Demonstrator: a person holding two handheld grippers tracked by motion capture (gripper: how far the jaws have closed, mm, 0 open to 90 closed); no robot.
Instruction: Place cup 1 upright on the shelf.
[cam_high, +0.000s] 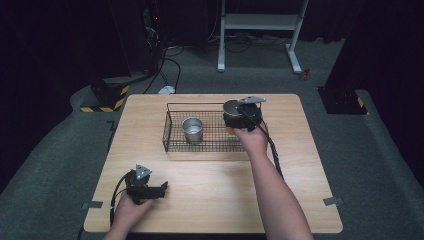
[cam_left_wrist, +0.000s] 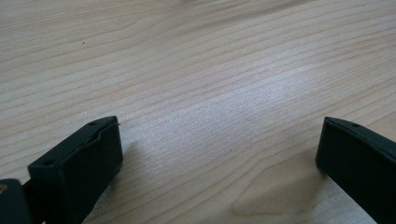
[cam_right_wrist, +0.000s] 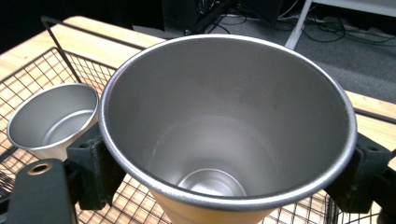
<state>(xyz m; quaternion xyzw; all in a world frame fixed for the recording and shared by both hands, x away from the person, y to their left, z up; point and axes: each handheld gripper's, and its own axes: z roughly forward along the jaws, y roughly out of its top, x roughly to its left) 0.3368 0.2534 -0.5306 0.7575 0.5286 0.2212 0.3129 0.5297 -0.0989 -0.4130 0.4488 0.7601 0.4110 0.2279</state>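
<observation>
At the near left corner of the wooden bench, the left gripper rests low on the bare wood in the person's left hand, its fingers spread wide with nothing between them; the left gripper view shows only wood grain in the gap. Farther in, the right forearm reaches across the bench to the right gripper, which hangs over the right end of a black wire basket. Its fingers are clamped on either side of a large metal cup, held upright with its open mouth up just above the basket's mesh floor. A smaller metal cup stands upright inside the basket, toward its middle, to the left of the held cup and apart from it. Beyond the bench, a white frame stands on the grey carpet, with cables trailing nearby.
</observation>
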